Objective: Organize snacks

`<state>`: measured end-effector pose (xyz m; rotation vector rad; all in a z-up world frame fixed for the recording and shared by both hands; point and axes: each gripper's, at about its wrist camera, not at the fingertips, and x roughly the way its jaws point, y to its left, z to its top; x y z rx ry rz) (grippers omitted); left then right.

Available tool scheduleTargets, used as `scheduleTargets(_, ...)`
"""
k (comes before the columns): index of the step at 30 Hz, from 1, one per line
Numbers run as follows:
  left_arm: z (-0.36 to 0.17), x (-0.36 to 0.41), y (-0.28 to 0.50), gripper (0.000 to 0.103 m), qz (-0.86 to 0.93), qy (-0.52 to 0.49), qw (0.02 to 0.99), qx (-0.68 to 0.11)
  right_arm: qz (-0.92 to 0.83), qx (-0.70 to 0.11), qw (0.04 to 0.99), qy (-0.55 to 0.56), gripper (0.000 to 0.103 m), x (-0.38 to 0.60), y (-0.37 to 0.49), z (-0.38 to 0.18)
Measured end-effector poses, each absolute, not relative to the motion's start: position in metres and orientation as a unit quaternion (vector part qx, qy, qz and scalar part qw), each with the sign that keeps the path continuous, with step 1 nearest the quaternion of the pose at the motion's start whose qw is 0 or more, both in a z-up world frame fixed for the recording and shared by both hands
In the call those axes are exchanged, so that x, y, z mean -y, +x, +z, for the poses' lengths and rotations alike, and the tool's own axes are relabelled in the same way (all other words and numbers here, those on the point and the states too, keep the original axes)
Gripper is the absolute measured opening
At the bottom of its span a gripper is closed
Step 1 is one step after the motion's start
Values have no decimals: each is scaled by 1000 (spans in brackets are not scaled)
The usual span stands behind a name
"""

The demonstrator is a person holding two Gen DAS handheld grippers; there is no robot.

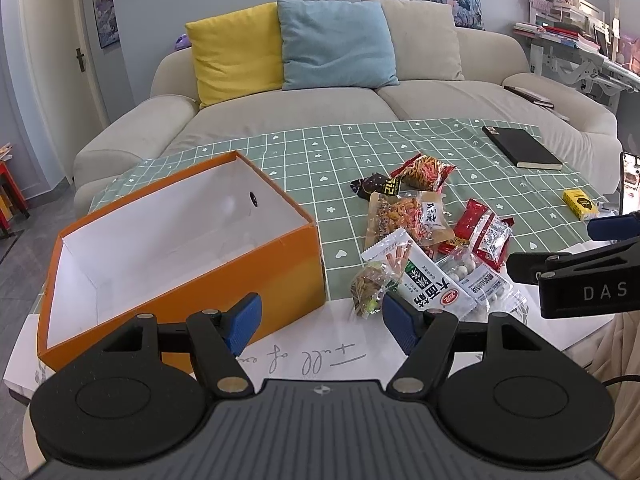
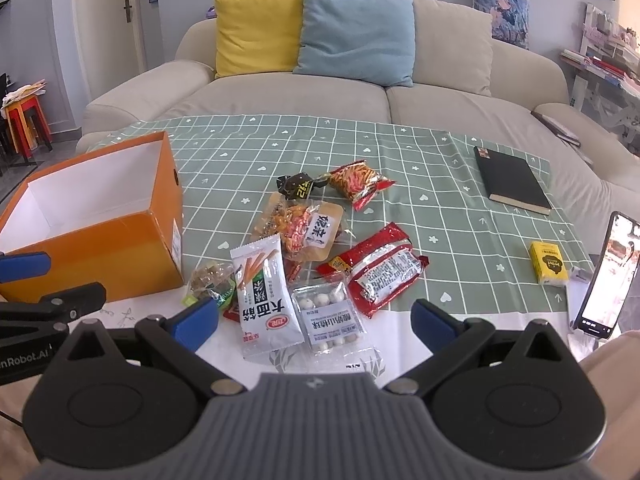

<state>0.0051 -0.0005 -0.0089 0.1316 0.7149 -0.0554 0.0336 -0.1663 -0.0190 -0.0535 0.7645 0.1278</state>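
Living room in daylight, the sofa facing me

A beige sofa [image 2: 360,92] is sitting behind the surface [image 2: 400,152], which is wearing a green checked cloth. A yellow cushion [image 2: 256,32], a blue cushion [image 2: 356,32] and a beige cushion [image 2: 452,40] are leaning against its back, with a printed pillow [image 2: 500,8] standing above them. Blue-grey walls [image 2: 180,0] are catching soft light. To my left a white door [image 2: 124,20] is standing shut beside stacked red stools [image 2: 24,124] on grey floor tiles [image 1: 36,236]; to my right a cluttered white desk [image 1: 580,40] is showing.
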Motion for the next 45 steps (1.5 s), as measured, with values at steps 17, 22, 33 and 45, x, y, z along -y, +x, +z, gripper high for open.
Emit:
scheduleTargets(17,-12,1,5,81,-27,64,934,-350,62,-374,925,-23,99,167,34,-19)
scheduleTargets(22,-13,1,4,81,-27,64,933,-352,62,-375,925,-23,99,167,34,-19)
scheduleTargets(33,-12,0,3,80,-28,62,932,-356,61,-375,925,-24,99,166,34,-20)
scheduleTargets(45,-12,1,4,79,-30,60,930,-362,61,-378,924,-25,99,166,33,-22)
